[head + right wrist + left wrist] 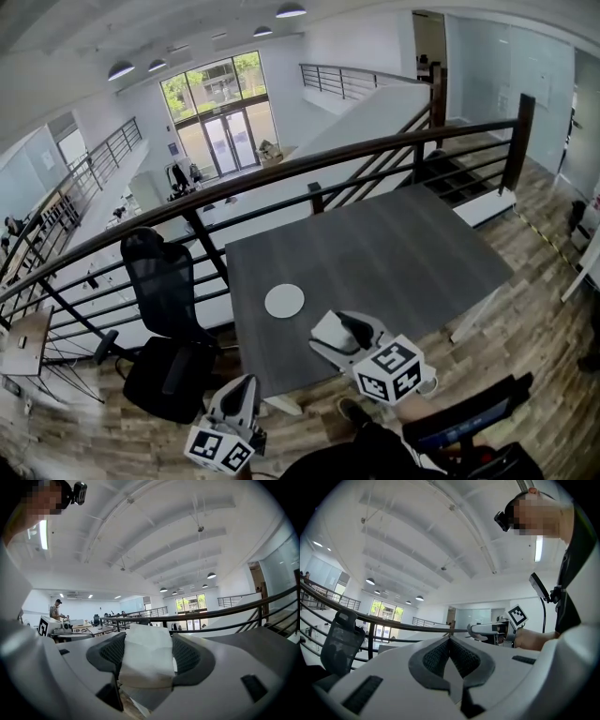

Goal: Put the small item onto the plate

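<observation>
Over the near edge of the dark grey counter [394, 253], my right gripper [328, 334] clamps its fingers on the small white padded item [146, 660], mid-carry. Next, I should shift left over the round white plate [284, 301] and release. My left gripper [450, 641] has its fingers together, empty.

Bare desk [403, 253] top lies on all sides of the plate [284, 301], open from above. Right gripper [328, 331], jaws on small item [145, 660], sits just near-right of plate, with only bare desk between them. Railing [416, 150] runs beyond plate, past desk's far edge. Office chair [164, 281] stands left of plate, off desk.
</observation>
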{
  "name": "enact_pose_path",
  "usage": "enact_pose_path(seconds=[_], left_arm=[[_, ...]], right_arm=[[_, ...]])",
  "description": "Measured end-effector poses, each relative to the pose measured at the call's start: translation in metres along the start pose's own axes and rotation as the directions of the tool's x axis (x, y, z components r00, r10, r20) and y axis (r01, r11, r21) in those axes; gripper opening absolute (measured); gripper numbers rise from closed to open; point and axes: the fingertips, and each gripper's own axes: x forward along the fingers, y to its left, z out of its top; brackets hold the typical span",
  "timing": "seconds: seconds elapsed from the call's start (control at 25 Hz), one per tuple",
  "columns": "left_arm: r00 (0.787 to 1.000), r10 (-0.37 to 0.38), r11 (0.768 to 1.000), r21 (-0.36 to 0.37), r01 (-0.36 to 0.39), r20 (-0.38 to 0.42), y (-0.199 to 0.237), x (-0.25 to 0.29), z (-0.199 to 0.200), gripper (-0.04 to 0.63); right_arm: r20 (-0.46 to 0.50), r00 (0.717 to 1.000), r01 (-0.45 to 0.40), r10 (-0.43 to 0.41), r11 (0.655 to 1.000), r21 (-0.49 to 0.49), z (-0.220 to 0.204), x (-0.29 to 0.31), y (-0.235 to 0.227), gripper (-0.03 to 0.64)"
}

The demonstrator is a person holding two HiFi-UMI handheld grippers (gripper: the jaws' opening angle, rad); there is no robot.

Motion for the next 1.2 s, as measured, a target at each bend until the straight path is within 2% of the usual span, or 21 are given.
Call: enact_pose_path(seconds=[0.36,0.8,1.04,1.2], left_arm=[[0.995,0.096,0.995,0.021,-0.096,0.009,0.039,0.056,0.016,0.003],[0.989,0.144,0.989,0.017,-0.144,-0.045,0.071,0.116,0.013,0.003],[0.991,0.131,0.991,0.007,-0.131,0.015,0.074,0.148,0.028,0.003],[0.985,0.17,0.985,0.009,-0.17,0.012,0.084,0.154,0.025,0.003]], right_arm=[[0.004,0.995,-0.095,0.095,0.995,-0.017,0.025,0.071,-0.05,0.318],[-0.005,0.99,-0.144,0.144,0.989,0.013,0.033,0.131,-0.106,0.318],[-0.013,0.987,-0.162,0.162,0.987,0.023,0.037,0.154,-0.131,0.318],[-0.025,0.979,-0.203,0.203,0.979,0.027,0.032,0.171,-0.135,0.318]])
